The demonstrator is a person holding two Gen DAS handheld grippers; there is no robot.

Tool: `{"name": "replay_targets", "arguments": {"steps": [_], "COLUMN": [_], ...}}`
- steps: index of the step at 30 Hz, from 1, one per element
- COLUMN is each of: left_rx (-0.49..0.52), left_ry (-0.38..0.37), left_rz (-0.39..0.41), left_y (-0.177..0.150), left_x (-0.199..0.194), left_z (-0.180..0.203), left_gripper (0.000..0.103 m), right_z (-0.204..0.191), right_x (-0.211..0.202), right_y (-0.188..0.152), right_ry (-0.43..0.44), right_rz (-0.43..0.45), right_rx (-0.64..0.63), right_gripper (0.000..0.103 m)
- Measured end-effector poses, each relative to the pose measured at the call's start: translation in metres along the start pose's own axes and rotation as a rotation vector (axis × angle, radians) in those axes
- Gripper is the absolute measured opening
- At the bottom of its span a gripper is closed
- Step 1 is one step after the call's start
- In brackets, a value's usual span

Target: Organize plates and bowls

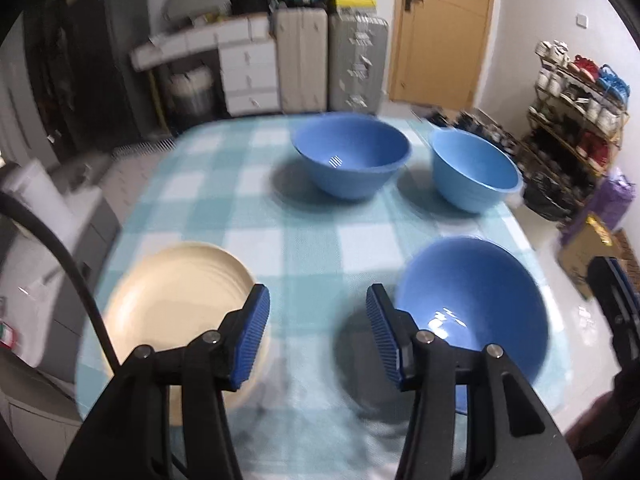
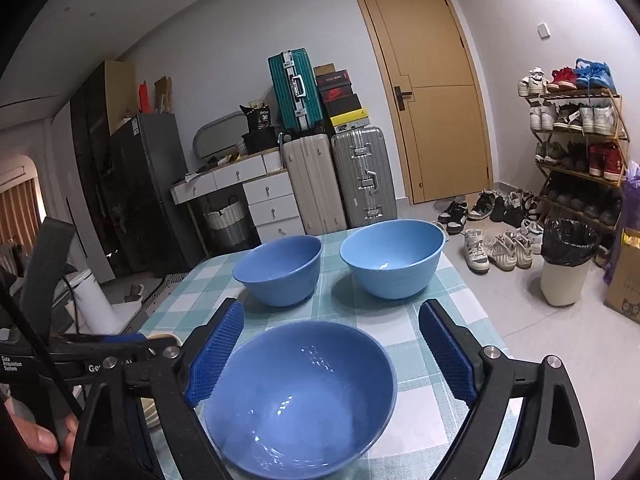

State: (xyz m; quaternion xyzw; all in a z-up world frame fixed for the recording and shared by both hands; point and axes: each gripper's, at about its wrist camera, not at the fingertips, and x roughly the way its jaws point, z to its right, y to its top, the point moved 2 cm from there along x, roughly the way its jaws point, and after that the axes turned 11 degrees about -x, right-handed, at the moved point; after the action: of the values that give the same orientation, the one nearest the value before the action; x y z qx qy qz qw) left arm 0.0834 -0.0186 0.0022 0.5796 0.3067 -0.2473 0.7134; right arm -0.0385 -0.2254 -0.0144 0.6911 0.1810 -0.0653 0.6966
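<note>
Both claws stand apart and hold nothing. Left claw (image 1: 318, 330) hovers over the checked tablecloth (image 1: 280, 216) of the counter, between a cream plate (image 1: 176, 304) on its left and a tilted blue bowl (image 1: 472, 300) on its right. Right claw (image 2: 332, 354) has that nearest blue bowl (image 2: 300, 396) sitting between its blue pads (image 2: 216, 354), though neither pad touches the rim. Two more bowls stand side by side at the far end: a blue bowl (image 2: 280, 268) and a lighter blue bowl (image 2: 394, 256), close but apart.
</note>
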Motion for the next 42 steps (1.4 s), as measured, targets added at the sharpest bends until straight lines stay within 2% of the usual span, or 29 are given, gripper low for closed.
{"name": "replay_targets", "arguments": {"steps": [3,5,7,8,13,17,22,26,31,36,39,42], "left_rx": [-0.003,-0.009,-0.023,-0.035,-0.049,-0.067,-0.101,-0.105,-0.142,-0.211,-0.222,-0.223], "left_ry": [0.004,-0.015,-0.044,-0.053,-0.041,-0.037,-0.052,-0.043,-0.062,-0.043,-0.021,0.003], "left_rz": [0.074,0.101,0.126,0.135,0.186,0.167,0.191,0.219,0.302,0.404,0.400,0.345], "left_y": [0.000,0.000,0.000,0.001,0.002,0.003,0.004,0.002,0.003,0.006,0.007,0.007], "left_x": [-0.003,-0.004,-0.005,-0.005,-0.009,-0.006,-0.013,-0.017,-0.028,-0.041,-0.037,-0.028], "left_z": [-0.007,-0.009,-0.012,-0.014,-0.018,-0.021,-0.026,-0.027,-0.035,-0.050,-0.054,-0.054], "left_gripper": [0.054,0.060,0.075,0.078,0.079,0.086,0.093,0.094,0.097,0.098,0.098,0.098], "right_z": [-0.002,-0.007,-0.014,-0.019,-0.041,-0.047,-0.040,-0.029,-0.012,-0.004,-0.001,0.001], "right_x": [-0.004,-0.007,-0.009,-0.009,-0.002,-0.002,0.002,0.000,0.001,0.001,-0.001,0.002], "right_y": [-0.001,-0.001,0.000,-0.001,-0.003,-0.007,-0.010,-0.009,-0.009,-0.010,-0.011,-0.012], "right_ry": [-0.012,-0.024,-0.027,-0.027,-0.053,-0.072,-0.051,-0.055,-0.061,-0.058,-0.056,-0.051], "right_rz": [0.018,0.041,0.059,0.057,0.021,0.027,0.003,-0.002,-0.014,-0.023,-0.025,-0.041], "right_rx": [-0.001,-0.027,-0.065,-0.089,-0.216,-0.272,-0.233,-0.174,-0.086,-0.061,-0.056,-0.047], "right_gripper": [0.097,0.100,0.102,0.102,0.102,0.102,0.102,0.102,0.102,0.102,0.102,0.102]}}
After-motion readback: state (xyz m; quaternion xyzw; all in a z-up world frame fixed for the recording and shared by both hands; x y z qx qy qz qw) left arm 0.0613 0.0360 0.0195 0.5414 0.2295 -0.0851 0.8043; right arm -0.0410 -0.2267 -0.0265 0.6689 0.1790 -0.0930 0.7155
